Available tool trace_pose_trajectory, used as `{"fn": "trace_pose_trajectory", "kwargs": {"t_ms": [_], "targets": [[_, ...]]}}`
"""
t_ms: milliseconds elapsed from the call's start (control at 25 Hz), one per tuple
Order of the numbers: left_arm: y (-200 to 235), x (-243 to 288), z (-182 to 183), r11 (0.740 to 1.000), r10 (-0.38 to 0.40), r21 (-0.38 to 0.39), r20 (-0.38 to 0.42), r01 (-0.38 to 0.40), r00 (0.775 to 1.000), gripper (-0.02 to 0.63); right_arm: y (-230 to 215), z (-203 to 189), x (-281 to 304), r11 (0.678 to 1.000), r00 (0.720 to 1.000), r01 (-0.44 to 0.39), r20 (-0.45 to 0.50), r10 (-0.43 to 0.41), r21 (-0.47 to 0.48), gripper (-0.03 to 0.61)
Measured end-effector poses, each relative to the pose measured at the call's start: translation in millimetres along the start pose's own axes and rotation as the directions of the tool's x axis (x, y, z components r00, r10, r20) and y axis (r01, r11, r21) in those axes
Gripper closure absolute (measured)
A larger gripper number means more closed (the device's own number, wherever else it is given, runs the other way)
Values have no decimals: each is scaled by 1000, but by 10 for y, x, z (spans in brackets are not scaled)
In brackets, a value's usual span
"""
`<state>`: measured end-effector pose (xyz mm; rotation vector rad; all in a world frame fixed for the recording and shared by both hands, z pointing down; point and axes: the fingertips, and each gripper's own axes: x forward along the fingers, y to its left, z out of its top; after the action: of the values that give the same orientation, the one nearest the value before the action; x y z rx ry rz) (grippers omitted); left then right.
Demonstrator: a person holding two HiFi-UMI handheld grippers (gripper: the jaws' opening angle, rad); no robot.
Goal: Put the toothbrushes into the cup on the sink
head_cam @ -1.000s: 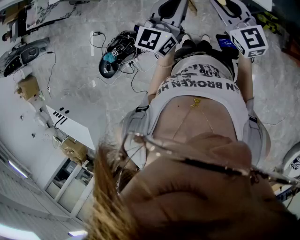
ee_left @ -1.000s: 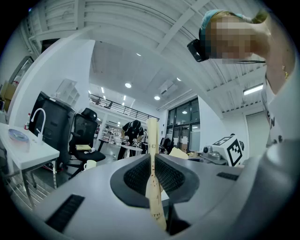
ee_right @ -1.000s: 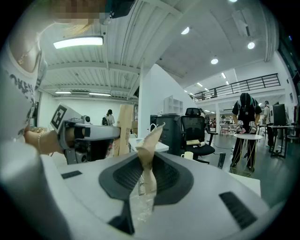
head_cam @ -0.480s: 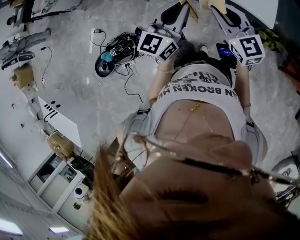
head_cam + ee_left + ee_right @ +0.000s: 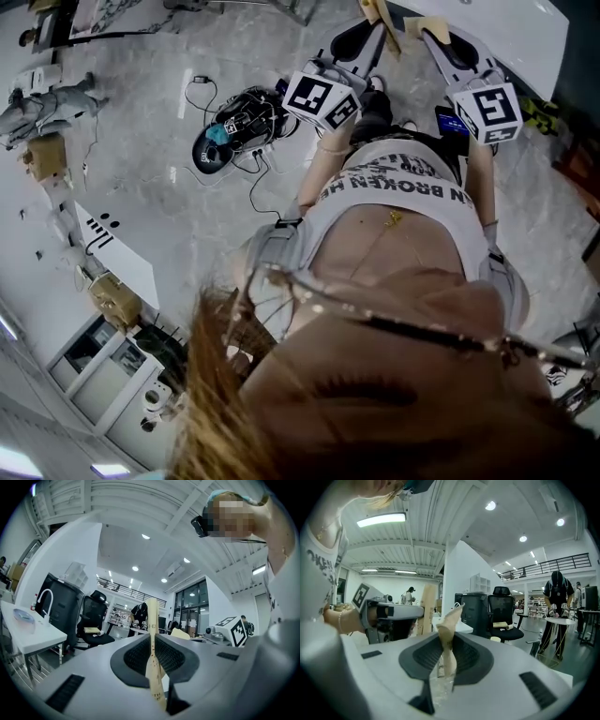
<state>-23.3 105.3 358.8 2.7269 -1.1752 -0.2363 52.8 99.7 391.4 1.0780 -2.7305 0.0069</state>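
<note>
The left gripper [image 5: 152,641] has its fingers squeezed tight on one toothbrush [image 5: 152,616] in a tan paper wrap. The brush stands straight up and pokes out past the tips at 12 o'clock. The right gripper [image 5: 446,639] pinches a second toothbrush [image 5: 449,620]. Its tan wrap is crumpled, with clear plastic at the bottom. That makes two grippers and two brushes, one brush in each.

In the head view both grippers are held out in front of the person's tummy at 12 o'clock. They are side by side and not touching. The two brush tips are close, with a little gap between them.

Under them is the grey floor [image 5: 141,187], wide and bare out to 9 o'clock. One messy pile of black cables [image 5: 234,122] lies at 10 o'clock. The edge of a white tabletop [image 5: 511,33] runs past at 1 o'clock, just beyond the right gripper.

Farther off, the left gripper view shows one white table [image 5: 37,637] at 9 o'clock with one bent white tap [image 5: 44,599] on it. One black chair [image 5: 96,620] stands just beside its corner, with open floor in front.
</note>
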Motion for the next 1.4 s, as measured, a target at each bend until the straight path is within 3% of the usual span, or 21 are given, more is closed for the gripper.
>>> {"fn": "trace_pose_trajectory", "kwargs": {"t_ms": [440,800,1240,1400], "targets": [[989,581,237,994,-106,-1,-17,106,994,577,-483,221,998,997,997,76,3,-76,19,503],[1664,658,264,990,-141,5,-31,142,989,577,-593,220,1663,993,993,117,-8,-117,30,503],[1916,691,180,992,-125,-23,-36,124,992,578,-807,173,1748,983,984,181,-14,-180,27,503],[1969,863,195,995,-94,-27,-37,93,995,578,-1026,204,1792,986,986,165,-12,-165,24,503]]}}
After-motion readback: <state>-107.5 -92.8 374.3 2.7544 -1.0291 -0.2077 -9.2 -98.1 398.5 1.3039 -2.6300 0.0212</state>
